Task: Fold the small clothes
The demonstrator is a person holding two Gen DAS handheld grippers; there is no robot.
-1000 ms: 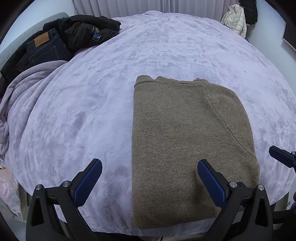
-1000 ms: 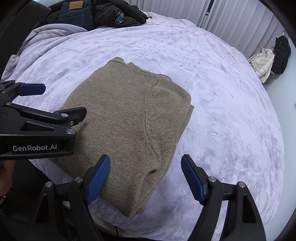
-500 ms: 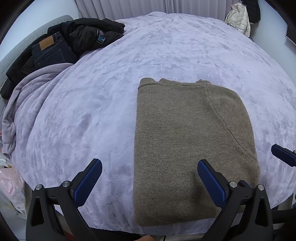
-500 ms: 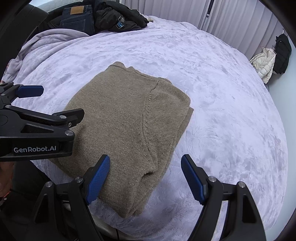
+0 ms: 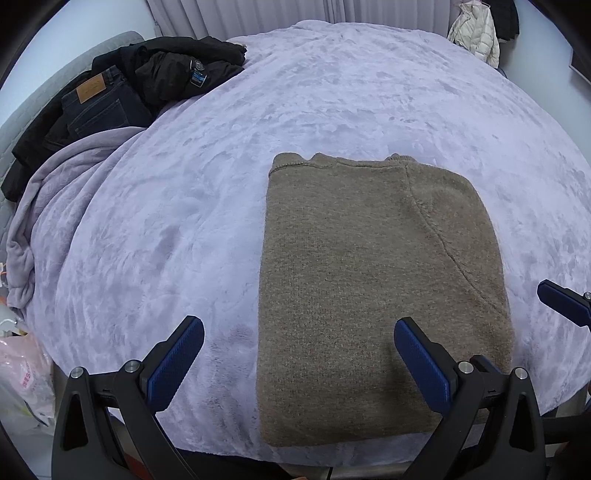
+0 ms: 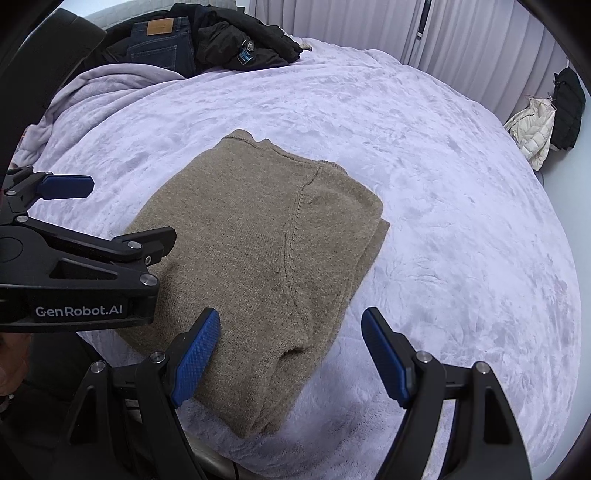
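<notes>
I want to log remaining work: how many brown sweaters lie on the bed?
1: the brown sweater, folded, lies flat on the lilac blanket near its front edge. The dark clothes pile may hide others.

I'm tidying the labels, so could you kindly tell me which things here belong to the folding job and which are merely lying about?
Job: folded brown knitted sweater, lilac plush bed cover.
Lying about: dark blue jeans, black jacket, cream puffer coat, pink plastic bag.

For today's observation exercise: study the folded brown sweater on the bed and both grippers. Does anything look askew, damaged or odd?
Nothing stands out. The brown sweater lies folded in a neat rectangle on the lilac blanket; only its right-hand layers step out slightly. Left gripper and right gripper are open, holding nothing.
</notes>
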